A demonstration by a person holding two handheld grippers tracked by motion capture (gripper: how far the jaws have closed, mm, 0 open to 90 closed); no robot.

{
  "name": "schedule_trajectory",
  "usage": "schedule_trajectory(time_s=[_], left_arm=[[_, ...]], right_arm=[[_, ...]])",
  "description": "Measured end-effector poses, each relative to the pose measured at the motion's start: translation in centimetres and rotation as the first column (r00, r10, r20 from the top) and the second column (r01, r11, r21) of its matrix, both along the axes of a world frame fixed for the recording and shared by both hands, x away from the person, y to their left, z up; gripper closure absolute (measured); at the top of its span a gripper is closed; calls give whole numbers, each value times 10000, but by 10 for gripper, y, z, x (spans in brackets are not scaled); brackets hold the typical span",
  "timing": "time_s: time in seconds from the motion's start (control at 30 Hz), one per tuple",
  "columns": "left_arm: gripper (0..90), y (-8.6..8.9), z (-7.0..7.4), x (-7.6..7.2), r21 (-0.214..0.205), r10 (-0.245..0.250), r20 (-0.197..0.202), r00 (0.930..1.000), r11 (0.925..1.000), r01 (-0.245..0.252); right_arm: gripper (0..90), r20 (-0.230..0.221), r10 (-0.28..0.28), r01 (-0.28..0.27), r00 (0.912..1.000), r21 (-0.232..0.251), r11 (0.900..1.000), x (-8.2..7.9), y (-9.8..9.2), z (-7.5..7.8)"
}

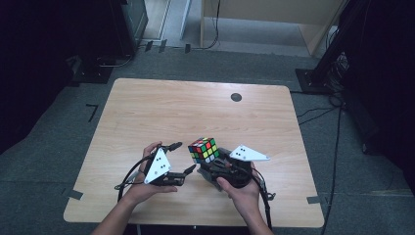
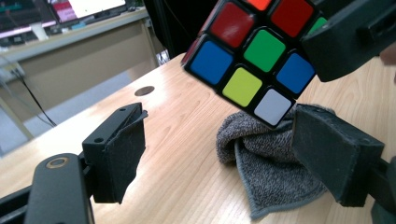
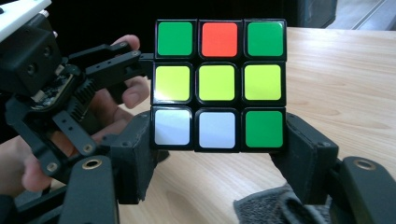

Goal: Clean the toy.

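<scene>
A scrambled Rubik's cube [image 1: 203, 149] is held above the wooden table [image 1: 171, 107], with my right gripper [image 1: 208, 159] shut on its lower layer. In the right gripper view the two black pads press the cube [image 3: 219, 84] from both sides on its bottom row. My left gripper [image 1: 185, 157] stands open just left of the cube. In the left gripper view, its jaws [image 2: 219, 116] are wide apart with nothing pressed between them. The cube [image 2: 252, 56] hangs beyond and above them. A grey cloth [image 2: 266, 163] lies crumpled on the table under the cube.
The left gripper [image 3: 116, 60] and the hand on it sit close to the cube's left side in the right gripper view. A dark round hole [image 1: 236, 97] marks the table's far side. Desks and stands ring the table on the grey floor.
</scene>
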State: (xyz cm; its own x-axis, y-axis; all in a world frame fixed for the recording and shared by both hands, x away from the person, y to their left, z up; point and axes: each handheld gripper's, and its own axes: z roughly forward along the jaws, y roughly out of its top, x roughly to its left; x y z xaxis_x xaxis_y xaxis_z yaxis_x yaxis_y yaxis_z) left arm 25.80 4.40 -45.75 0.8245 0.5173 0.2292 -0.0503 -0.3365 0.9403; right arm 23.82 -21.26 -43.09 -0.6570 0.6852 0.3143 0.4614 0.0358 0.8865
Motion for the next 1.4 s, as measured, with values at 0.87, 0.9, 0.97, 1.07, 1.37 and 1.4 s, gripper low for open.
schedule_trajectory(time_s=[0.87,0.9,0.97,1.07,1.37,1.4], left_arm=[[336,-9,-9,-12,1494,-162,1651,9861,9887,-88],[336,-7,-10,-10,1384,1,1541,9881,9901,-217],[338,-2,-9,-5,1071,355,1184,9923,9931,-483],[338,8,-5,3,480,748,614,9953,9958,-778],[338,27,4,21,-1017,922,-1311,9871,9892,-1059],[338,29,5,21,-1064,924,-1417,9856,9885,-1079]], right_arm=[[273,-1919,1239,-1044,9736,1085,9886,10,6,-11],[234,-1817,1206,-998,9759,1192,9878,10,4,-10],[196,-1373,1352,-1151,9813,1451,9827,10,-3,-6],[190,-888,772,-616,9931,1667,9841,11,-20,-2],[198,-774,-565,369,9954,-2341,9715,23,-23,-42],[198,-830,-496,248,9953,-2764,9607,24,-19,-46]])
